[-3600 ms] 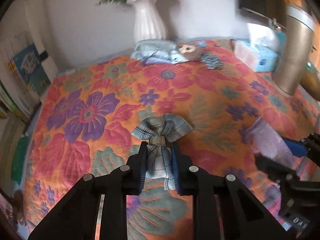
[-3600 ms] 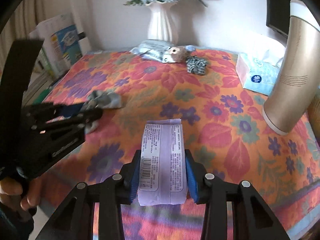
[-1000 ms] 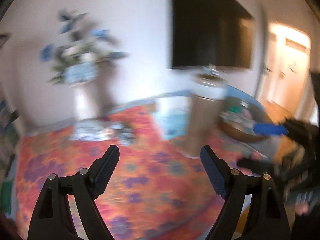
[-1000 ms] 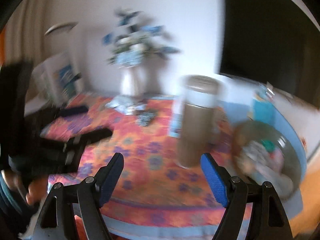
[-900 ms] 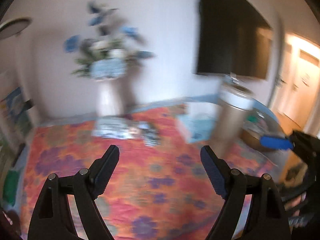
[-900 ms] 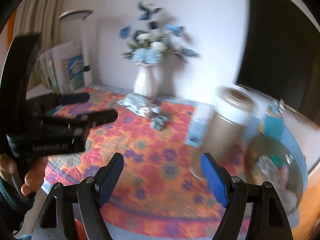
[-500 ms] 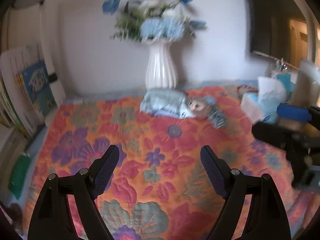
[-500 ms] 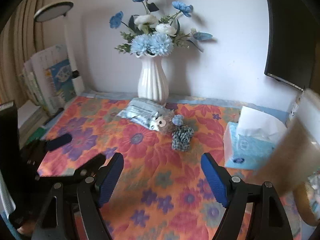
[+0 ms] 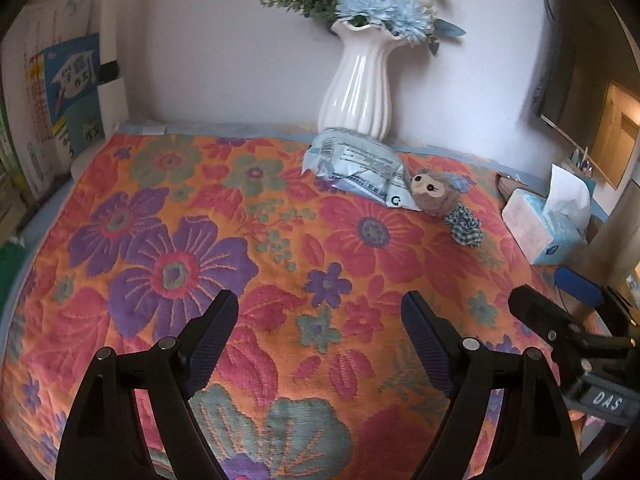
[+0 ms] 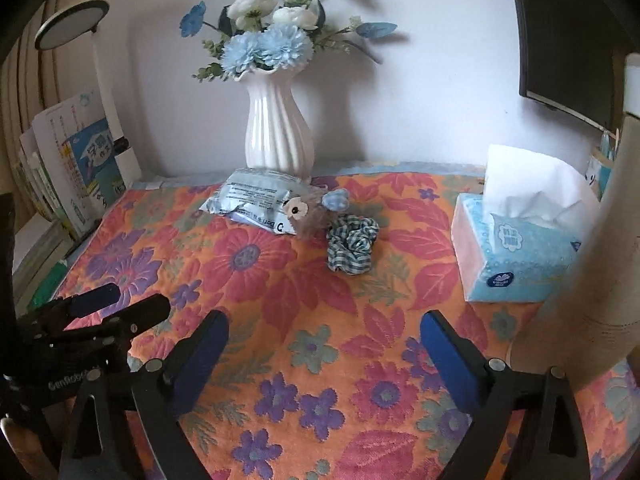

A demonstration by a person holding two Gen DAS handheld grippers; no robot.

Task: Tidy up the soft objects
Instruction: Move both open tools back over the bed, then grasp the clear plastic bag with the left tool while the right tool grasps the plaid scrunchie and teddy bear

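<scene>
Floral tablecloth (image 9: 168, 240) in orange, red and purple covers the table on which the soft objects lie. Left gripper (image 9: 320, 344) hangs over the near part of the cloth with its jaws spread wide and nothing between them. Right gripper (image 10: 324, 354) hangs beside it, toward the tissue box; its jaws are opening, and nothing lies between them either, only bare cloth.

Pale blue packet (image 9: 356, 168) lies at the far edge of the cloth, directly in front of the white ribbed vase (image 9: 358, 88) of blue and white flowers. Plush toy (image 9: 436, 196), brown with large round eyes and a blue ornament on its head, rests against the packet's right end. Checked scrunchie (image 10: 352, 246), in blue-green gingham, lies just beside the toy on the side nearer the grippers, touching it or nearly so. All three are well apart from both grippers.

Tissue box (image 10: 516, 264), light blue with a sheet standing up out of its slot, sits at the right edge of the cloth. Tall beige cylinder (image 10: 608, 240) stands just beside it, partly cut off by the frame. Books (image 10: 86, 164) stand upright at the far left.
</scene>
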